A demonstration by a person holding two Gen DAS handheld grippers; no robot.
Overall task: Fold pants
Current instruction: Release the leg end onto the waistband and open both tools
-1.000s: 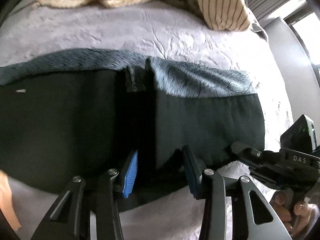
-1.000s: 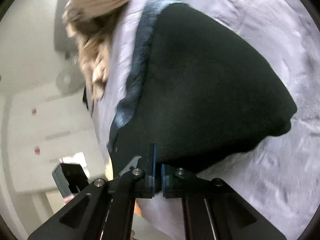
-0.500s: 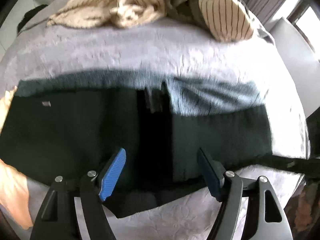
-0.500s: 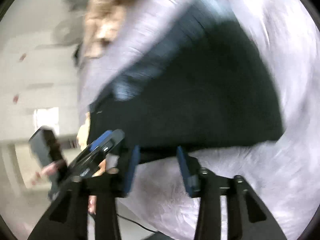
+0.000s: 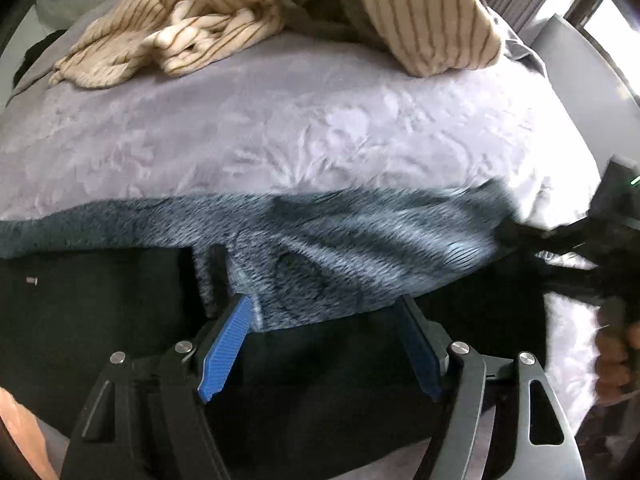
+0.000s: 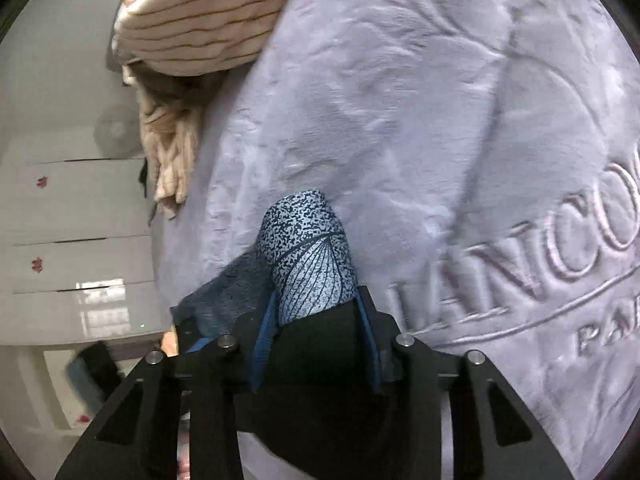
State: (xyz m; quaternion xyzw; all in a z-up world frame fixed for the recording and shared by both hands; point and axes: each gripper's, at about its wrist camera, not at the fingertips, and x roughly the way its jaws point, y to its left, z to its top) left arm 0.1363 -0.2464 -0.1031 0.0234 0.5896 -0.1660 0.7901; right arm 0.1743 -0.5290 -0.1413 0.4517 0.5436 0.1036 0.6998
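Black pants [image 5: 100, 320] with a grey-blue fleece lining [image 5: 360, 264] lie across the lilac bedspread [image 5: 280, 132]. My left gripper [image 5: 324, 344] is open and points steeply down over the pants. Its blue pads [image 5: 226, 344] stand wide apart near the edge of the fleece band and press on nothing. In the right wrist view, my right gripper [image 6: 316, 340] has its jaws closing on a bunched end of the pants [image 6: 308, 256]. Black cloth fills the gap between the pads and the fleece sticks out beyond them. The left wrist view shows that gripper [image 5: 508, 236] blurred at the pants' right end.
A cream striped blanket [image 5: 180, 32] and a striped pillow [image 5: 428, 20] lie at the far side of the bed. A hand [image 5: 616, 352] holds the right gripper by the bed's right edge. White drawers [image 6: 80, 220] stand beyond the bed.
The left jaws widened and let go of the black cloth, then moved forward to the fleece band. The right gripper let go of the pants' near edge, shifted, and now holds a fleece-lined end.
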